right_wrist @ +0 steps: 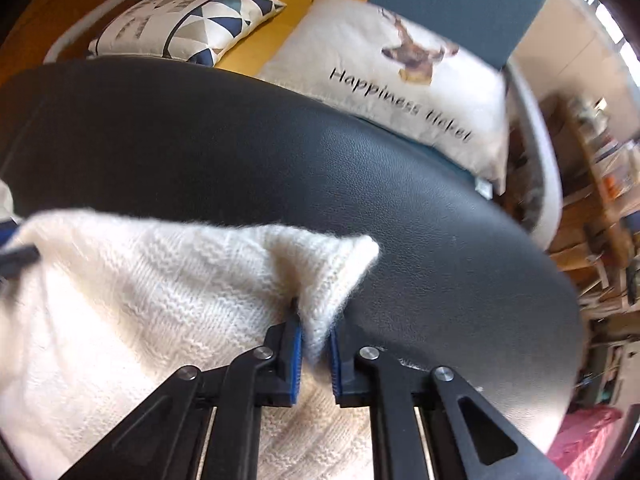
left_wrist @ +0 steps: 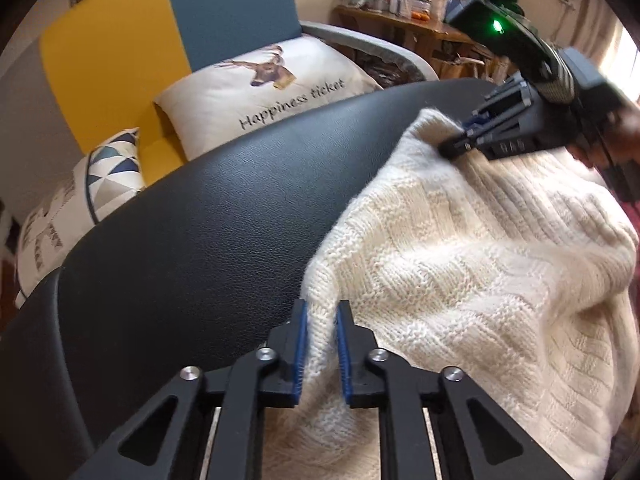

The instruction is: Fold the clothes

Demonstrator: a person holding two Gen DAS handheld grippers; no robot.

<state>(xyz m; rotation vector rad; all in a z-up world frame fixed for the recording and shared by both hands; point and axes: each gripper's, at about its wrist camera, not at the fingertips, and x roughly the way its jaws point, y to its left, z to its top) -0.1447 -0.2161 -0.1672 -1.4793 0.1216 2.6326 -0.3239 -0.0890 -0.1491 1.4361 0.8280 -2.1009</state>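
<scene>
Cream knit fills the near ground: we have the sweater (left_wrist: 460, 264) pinched in both tongs, and it lies on the black leather surface (left_wrist: 192, 216). Our left tongs (left_wrist: 322, 344) are drawn narrow on a near edge of the knit, wool bunched between the blue pads. Our right tongs (right_wrist: 316, 344) are likewise closed on a corner, which stands up in a small peak just past the tips.

By our reckoning the fold is under way but not finished: the cloth looks doubled over in places and bulges unevenly, with no flat, squared stack to show yet. How many folds remain we cannot tell.

Beyond the sweater, bare leather runs to the far, curved rim, giving us room to carry the held edge forward or sideways. Past that rim sits a yellow and blue sofa with a deer pillow (left_wrist: 264, 88) and a triangle-patterned cushion (right_wrist: 188, 24), well apart from the work.
</scene>
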